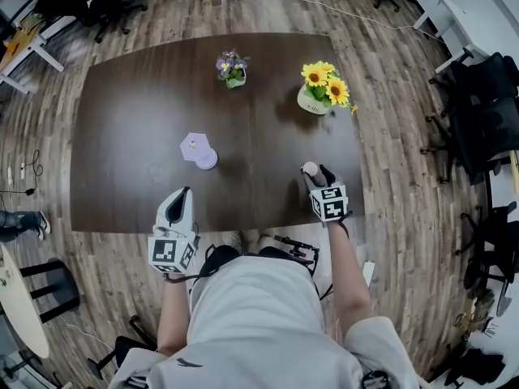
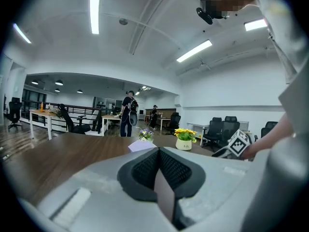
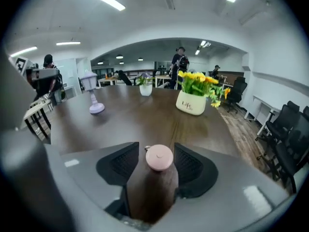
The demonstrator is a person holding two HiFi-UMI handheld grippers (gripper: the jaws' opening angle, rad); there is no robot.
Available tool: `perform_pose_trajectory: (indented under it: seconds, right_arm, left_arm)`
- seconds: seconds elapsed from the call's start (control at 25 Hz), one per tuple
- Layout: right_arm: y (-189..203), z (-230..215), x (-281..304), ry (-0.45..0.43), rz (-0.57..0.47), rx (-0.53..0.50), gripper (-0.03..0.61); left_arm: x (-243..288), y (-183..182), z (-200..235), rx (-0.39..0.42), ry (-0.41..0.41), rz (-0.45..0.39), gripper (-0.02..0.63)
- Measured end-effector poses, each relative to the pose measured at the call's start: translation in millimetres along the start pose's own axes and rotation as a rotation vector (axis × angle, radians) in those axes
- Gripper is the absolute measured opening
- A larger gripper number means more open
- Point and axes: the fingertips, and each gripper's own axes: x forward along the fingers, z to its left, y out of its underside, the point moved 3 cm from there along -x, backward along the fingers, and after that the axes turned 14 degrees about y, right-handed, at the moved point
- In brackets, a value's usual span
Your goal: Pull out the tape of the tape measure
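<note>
A small round pink tape measure (image 1: pixel 309 168) lies on the dark wooden table (image 1: pixel 130 112) near its front right edge. My right gripper (image 1: pixel 316 174) stands around it. In the right gripper view the tape measure (image 3: pixel 159 157) sits between the jaws of my right gripper (image 3: pixel 156 149); a gap shows on its left side, so the pads do not press on it. No tape is seen drawn out. My left gripper (image 1: pixel 182 194) hovers over the table's front edge, left of the person's body. In its own view my left gripper (image 2: pixel 158 152) is shut, with nothing in it.
A white pot of sunflowers (image 1: pixel 323 91) stands at the back right, and a small pot of purple flowers (image 1: pixel 232 70) at the back middle. A lilac stand (image 1: pixel 199 151) sits mid-table. Office chairs (image 1: pixel 486 112) ring the table, and people (image 2: pixel 129 112) stand far off.
</note>
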Motion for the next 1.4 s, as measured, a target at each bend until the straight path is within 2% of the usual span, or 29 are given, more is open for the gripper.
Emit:
perform_pose_trajectory:
  seconds: [0.08,0.2,0.4,0.6,0.84,1.04,1.24,1.32,1.4]
  right_arm:
    - [14.9,-0.6,17.4,-0.004,0.069,-0.028,0.239]
    - [22.4,0.9,27.9,-0.035,0.115,-0.057,0.247]
    - [24.2,1.9,34.7,-0.117,0.091,-0.027,0.222]
    - [22.2,4.9,34.6,-0.146,0.086,-0.029,0.215]
    - [-22.1,38.3,1.8,-0.237,-0.047,0.007,0.215]
    - [-87.7,74.3,-50.5,-0.35,-0.195,-0.004,0.215]
    - [-129.9,115.1,-103.1,-0.479,-0.284,-0.087,0.215]
    - [-135.0,125.6,-114.6,-0.507,-0.283,-0.114,0.215]
    - [-138.2,130.8,-122.5,-0.518,-0.275,-0.128,0.215]
  left_arm:
    - [-4.3,3.0,0.3,0.001,-0.005,0.012,0.005]
    - [-9.4,6.4,0.6,-0.006,-0.012,0.022,0.005]
    - [-14.5,14.6,1.8,-0.015,-0.022,0.039,0.005]
    - [-12.1,17.7,-2.7,-0.013,-0.008,0.043,0.005]
    - [8.1,8.4,-15.9,0.059,0.088,0.039,0.005]
    - [43.8,0.6,-43.0,0.145,0.234,0.038,0.007]
    - [88.2,-6.6,-88.5,0.289,0.401,0.061,0.128]
    - [97.7,-9.9,-100.6,0.339,0.436,0.071,0.164]
    - [101.3,-12.5,-105.6,0.36,0.448,0.07,0.17]
